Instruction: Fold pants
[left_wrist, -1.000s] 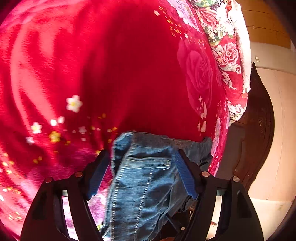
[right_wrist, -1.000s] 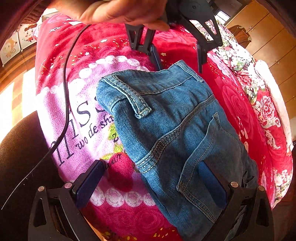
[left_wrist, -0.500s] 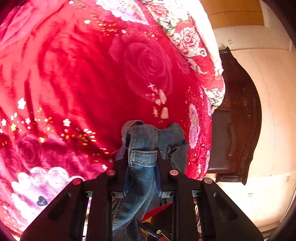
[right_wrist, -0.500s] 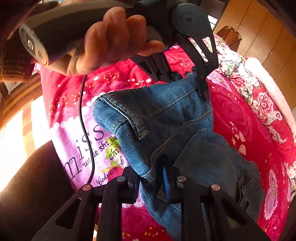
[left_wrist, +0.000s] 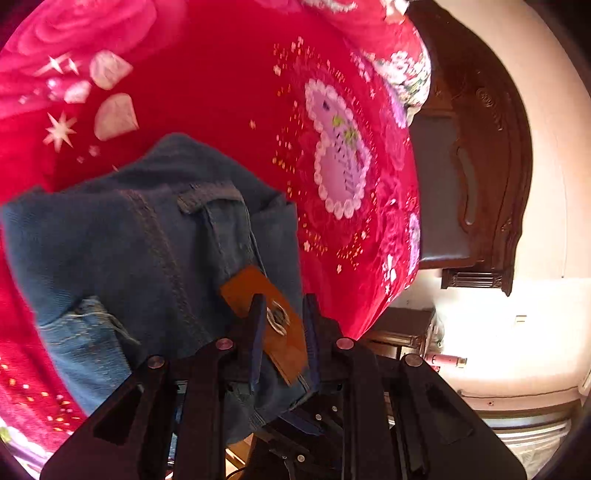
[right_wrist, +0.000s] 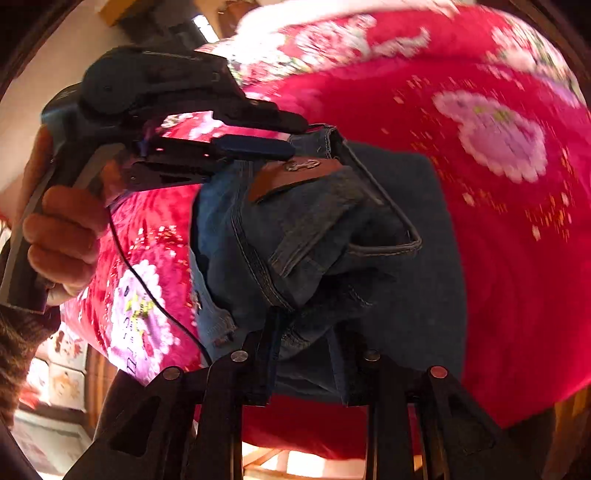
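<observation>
Motion is blurring the red blanket (right_wrist: 498, 258) and its flower prints across the right wrist view. Bunched jeans (right_wrist: 332, 236) are hiding the inner faces of the right gripper (right_wrist: 306, 350) pads. A brown leather patch (left_wrist: 266, 317) is covering the gap in the left gripper (left_wrist: 284, 332). The frame edge is cutting off the person's hand (right_wrist: 59, 236) at the sleeve.

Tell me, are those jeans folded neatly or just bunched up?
Bunched up. The jeans hang crumpled between both tongs, left tongs and right tongs, above the red blanket.
</observation>
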